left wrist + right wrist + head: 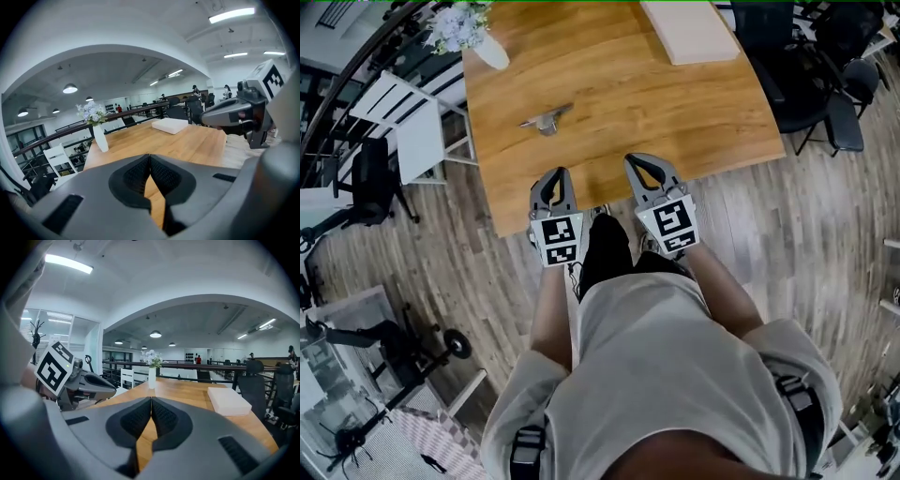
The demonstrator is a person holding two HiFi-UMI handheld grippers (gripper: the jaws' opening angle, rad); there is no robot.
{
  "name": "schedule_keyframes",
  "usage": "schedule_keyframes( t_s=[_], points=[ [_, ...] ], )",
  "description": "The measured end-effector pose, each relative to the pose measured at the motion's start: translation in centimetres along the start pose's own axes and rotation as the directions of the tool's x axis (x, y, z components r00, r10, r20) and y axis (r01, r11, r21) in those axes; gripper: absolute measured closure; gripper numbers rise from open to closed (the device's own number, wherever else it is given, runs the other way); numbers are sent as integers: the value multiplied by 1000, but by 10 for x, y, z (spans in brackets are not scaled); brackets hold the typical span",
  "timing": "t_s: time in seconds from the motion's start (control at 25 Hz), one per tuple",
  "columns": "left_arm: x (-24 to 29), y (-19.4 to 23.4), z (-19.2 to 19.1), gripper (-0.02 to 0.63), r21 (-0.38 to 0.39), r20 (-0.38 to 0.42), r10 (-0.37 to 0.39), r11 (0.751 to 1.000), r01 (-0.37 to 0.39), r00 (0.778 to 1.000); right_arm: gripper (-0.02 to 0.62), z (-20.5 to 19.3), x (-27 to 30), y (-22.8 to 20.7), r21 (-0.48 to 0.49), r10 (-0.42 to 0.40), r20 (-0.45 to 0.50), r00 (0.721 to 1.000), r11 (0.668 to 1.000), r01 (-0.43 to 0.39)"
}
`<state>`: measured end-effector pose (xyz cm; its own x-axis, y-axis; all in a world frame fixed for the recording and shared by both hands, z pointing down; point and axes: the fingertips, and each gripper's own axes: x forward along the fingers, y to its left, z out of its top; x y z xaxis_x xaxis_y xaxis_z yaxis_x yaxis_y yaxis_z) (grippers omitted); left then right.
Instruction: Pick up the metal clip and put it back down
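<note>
Wooden table (694,112) has a vase (490,49) at its far left corner, the metal clip (547,120) lies on its top nearer me, and at its near edge I hold my left gripper (555,174) and right gripper (640,161), each with jaws pressed together, empty.

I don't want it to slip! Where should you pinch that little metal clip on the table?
Probably at the thicker middle of the small grey metal clip, coming from above: it lies flat on the brown wooden table, and its thin ends stick out sideways.
</note>
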<state>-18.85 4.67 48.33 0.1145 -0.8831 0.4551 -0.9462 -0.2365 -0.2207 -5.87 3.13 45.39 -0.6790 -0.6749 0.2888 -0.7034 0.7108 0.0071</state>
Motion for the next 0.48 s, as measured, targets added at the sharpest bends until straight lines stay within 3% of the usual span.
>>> schedule_keyframes(
  t_s=[0.2, 0.36, 0.48],
  points=[
    [23, 4, -25, 581, 126, -57, -47, 991, 53, 997, 569, -18, 21, 4, 41, -30, -54, 998, 999, 32],
    [48, 18, -39, 581, 281, -110, -60, 956, 89, 992, 569, -23, 49, 5, 48, -37, -94, 995, 998, 41],
    [63, 23, -50, 581, 328, -148, -64, 938, 110, 987, 569, -28, 61, 6, 47, -33, -132, 991, 998, 40]
  ],
)
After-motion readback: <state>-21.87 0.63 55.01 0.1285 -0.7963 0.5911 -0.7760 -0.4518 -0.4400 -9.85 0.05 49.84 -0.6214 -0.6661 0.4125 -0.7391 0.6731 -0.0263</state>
